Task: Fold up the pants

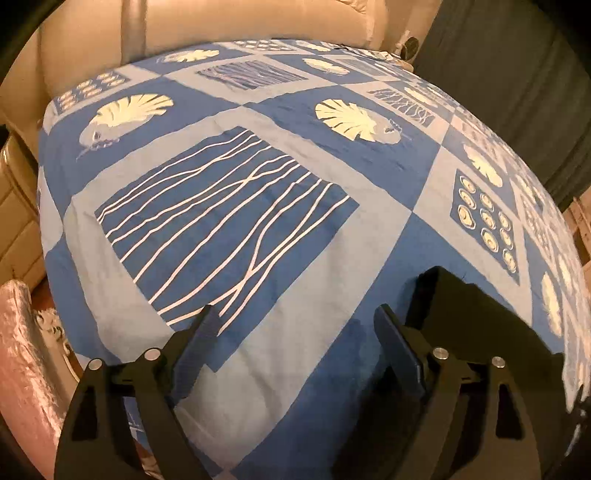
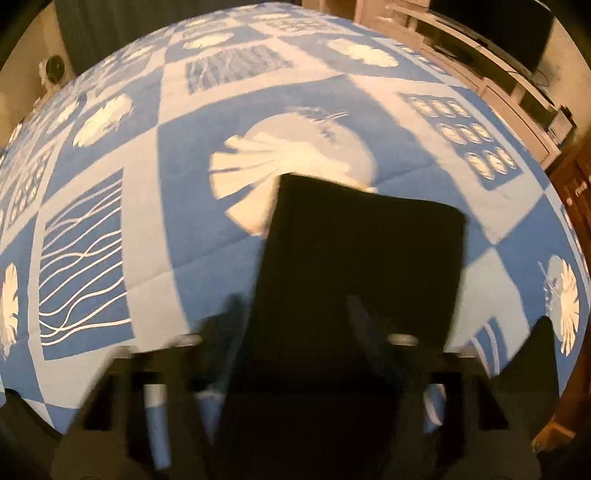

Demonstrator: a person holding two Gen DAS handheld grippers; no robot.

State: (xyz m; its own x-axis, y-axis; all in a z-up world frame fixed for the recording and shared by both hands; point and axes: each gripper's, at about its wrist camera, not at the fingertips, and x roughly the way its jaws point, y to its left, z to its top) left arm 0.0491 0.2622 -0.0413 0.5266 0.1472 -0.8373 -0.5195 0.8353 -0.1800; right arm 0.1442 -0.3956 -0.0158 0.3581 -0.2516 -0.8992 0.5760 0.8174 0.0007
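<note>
The pants (image 2: 362, 251) are black and folded into a neat rectangle that lies flat on the blue patterned bedspread (image 2: 184, 221). In the right wrist view my right gripper (image 2: 295, 317) is blurred and hovers over the near end of the pants. Its fingers (image 2: 356, 314) stand apart, and I see no cloth pinched or lifted. In the left wrist view the pants (image 1: 469, 317) lie just right of my left gripper (image 1: 295, 321). The left gripper is open wide over bare bedspread (image 1: 280, 229), with nothing between its fingers.
A cream padded headboard (image 1: 229, 26) runs along the far side of the bed. A dark curtain (image 1: 517, 92) hangs at the right. A pink shiny cloth (image 1: 22, 362) lies by the near left corner. Light shelving (image 2: 491, 74) stands beyond the bed's far right edge.
</note>
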